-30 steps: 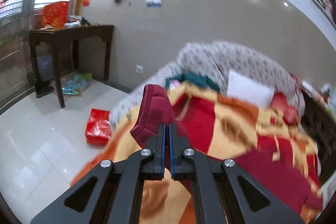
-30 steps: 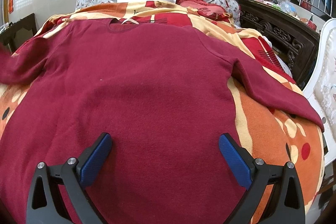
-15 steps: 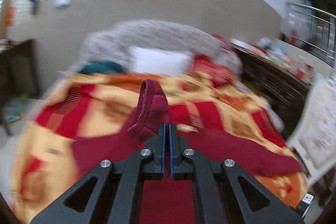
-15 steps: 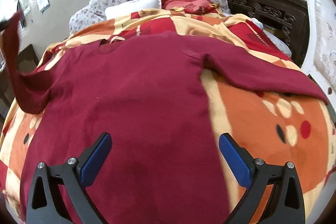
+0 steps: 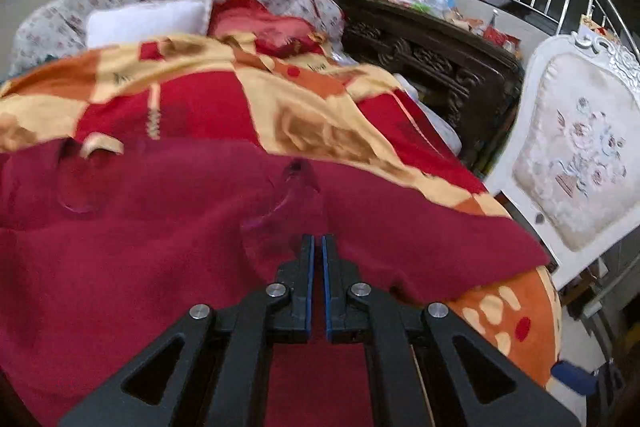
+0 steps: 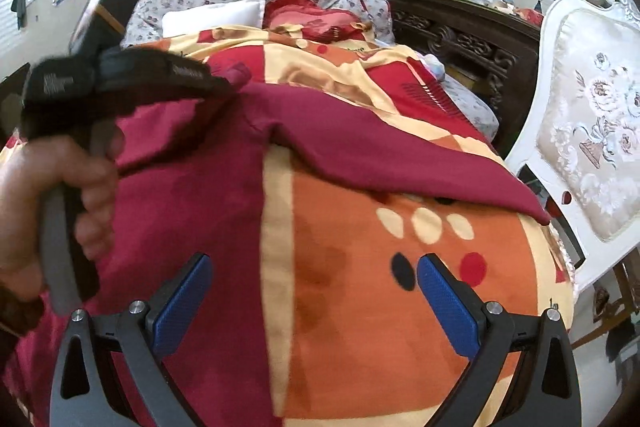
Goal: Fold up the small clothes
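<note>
I hold the sweater's (image 5: 160, 247) soft, limp sleeve (image 5: 288, 195) in my clamped left tool (image 5: 316, 243); right tool (image 6: 312, 291) wide, cuff (image 6: 536, 211) at two o'clock grips best.

Patterned blanket (image 5: 320, 99), white pillow (image 5: 148, 19), carved dark cabinet (image 5: 432, 55), white upholstered chair (image 5: 576, 155)

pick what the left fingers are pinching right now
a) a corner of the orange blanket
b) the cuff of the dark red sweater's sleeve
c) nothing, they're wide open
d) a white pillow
b: in the left wrist view the left fingers are shut on the sleeve cuff of the dark red sweater, held over its body.
</note>
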Tool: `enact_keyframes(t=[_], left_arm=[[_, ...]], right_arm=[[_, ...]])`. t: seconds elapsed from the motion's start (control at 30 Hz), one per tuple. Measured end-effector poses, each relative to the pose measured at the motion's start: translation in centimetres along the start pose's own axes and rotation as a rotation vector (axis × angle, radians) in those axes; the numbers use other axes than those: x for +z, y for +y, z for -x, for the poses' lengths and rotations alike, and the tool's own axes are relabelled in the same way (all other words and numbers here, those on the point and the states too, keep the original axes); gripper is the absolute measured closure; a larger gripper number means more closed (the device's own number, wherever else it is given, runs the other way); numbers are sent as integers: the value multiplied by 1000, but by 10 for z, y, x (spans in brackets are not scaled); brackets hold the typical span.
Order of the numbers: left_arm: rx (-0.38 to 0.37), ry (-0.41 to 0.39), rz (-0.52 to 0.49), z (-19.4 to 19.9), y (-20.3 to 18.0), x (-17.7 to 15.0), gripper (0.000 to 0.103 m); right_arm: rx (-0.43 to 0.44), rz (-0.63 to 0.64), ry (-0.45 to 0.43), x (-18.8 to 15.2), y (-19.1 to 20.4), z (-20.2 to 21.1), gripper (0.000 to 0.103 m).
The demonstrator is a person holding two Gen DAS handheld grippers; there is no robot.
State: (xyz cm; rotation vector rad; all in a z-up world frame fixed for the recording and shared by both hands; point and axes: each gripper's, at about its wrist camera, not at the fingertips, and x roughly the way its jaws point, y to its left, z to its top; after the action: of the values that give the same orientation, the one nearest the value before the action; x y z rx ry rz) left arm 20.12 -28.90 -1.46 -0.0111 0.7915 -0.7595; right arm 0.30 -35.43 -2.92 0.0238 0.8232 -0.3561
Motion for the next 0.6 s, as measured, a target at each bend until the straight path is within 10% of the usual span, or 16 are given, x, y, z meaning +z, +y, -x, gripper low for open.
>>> enact_keyframes(t=[0.07,0.13,0.3,0.43,0.6], left_arm=[[-5,32,-8,-3,2,-6,47],[-31,13,-4,5,3,-12,17],[-32,-85,-59,83,34,-29,17],[179,-131,-47,120,108,-35,17],[388,-78,212,114,219,-32,17]], right_arm=[[-12,5,3,2,-2,-3,0],[-10,11,5,4,-2,-4,0],[-32,3,-42,18,-11,3,0],[-36,-15,-62,32,-23,1,0],[117,7,-153,67,-3,0,0]])
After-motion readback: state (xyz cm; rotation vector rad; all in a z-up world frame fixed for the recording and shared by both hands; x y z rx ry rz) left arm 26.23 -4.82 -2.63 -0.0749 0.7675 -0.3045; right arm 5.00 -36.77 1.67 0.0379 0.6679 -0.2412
